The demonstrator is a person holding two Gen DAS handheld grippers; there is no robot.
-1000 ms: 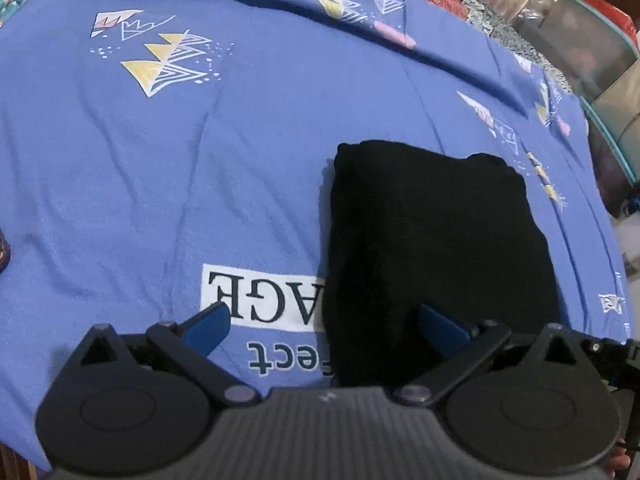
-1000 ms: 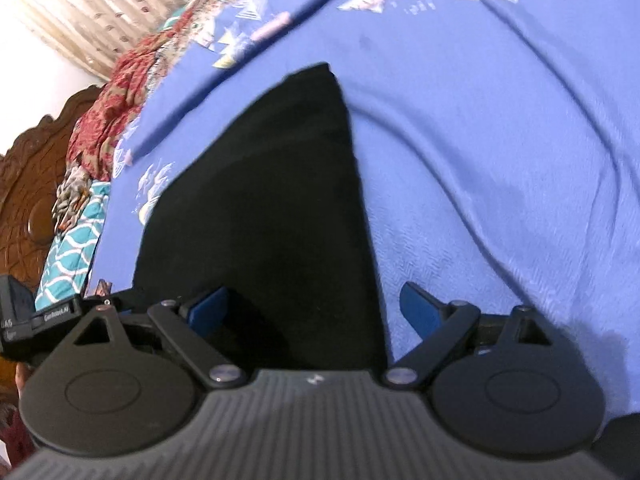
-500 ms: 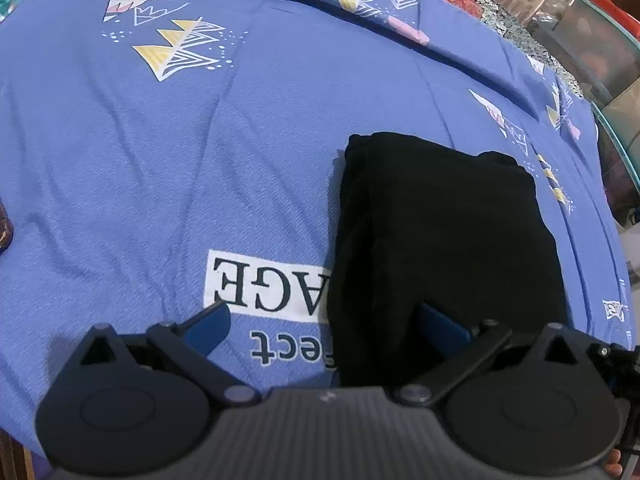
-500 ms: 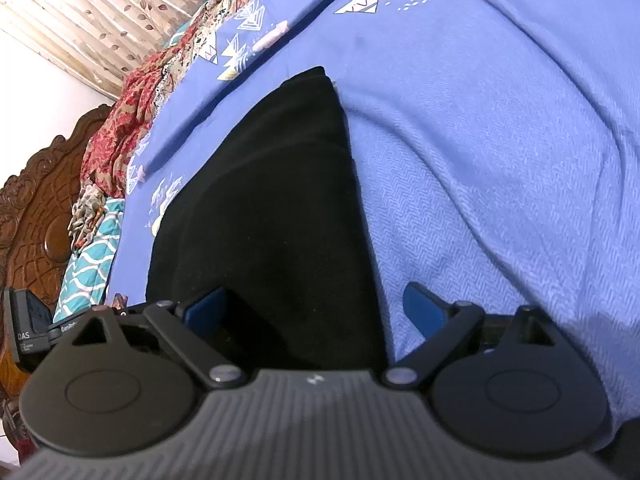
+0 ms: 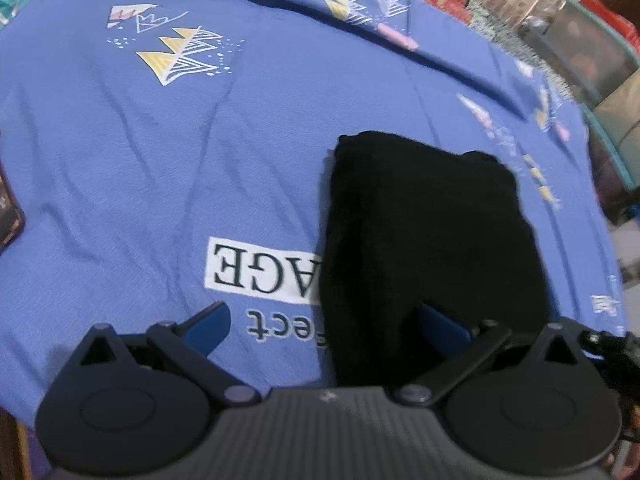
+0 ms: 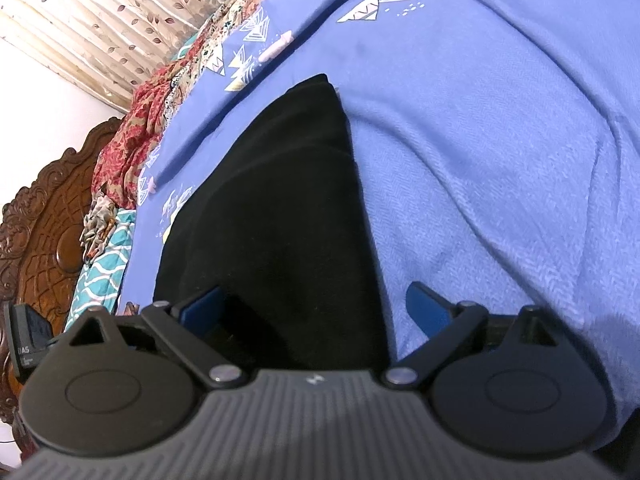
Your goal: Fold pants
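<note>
Item: pants (image 5: 424,232), black, folded into a compact rectangular bundle; lying on the blue bed sheet (image 5: 168,168), right of centre in the left wrist view, centre-left in the right wrist view (image 6: 280,216); near end of the bundle covers part of a white printed label (image 5: 256,268) on the sheet.

Handling, as judged: soft, limp knit; light; several layers thick, so it will sag and slide open if lifted by one edge; not slippery, not fragile; best taken at the near corners, pinching through all layers, or pressed flat from above.

Orientation: long axis runs away from both cameras, from the bottom of the frame up toward the centre; far end squared off in the left view, tapering to a point in the right view through lens distortion; left edge shows stacked fold lines.

Left gripper (image 5: 322,322): fingers spread wide, holding nothing; one blue pad over the sheet, the other over the near end of the pants; contact cannot be told.

Right gripper (image 6: 316,300): likewise spread, empty; left pad over the black cloth, right pad over bare sheet.

Surroundings: carved wooden headboard (image 6: 44,216), left edge of the right view; patterned curtain (image 6: 104,12), upper left.

Status, as judged: folding looks essentially complete.
</note>
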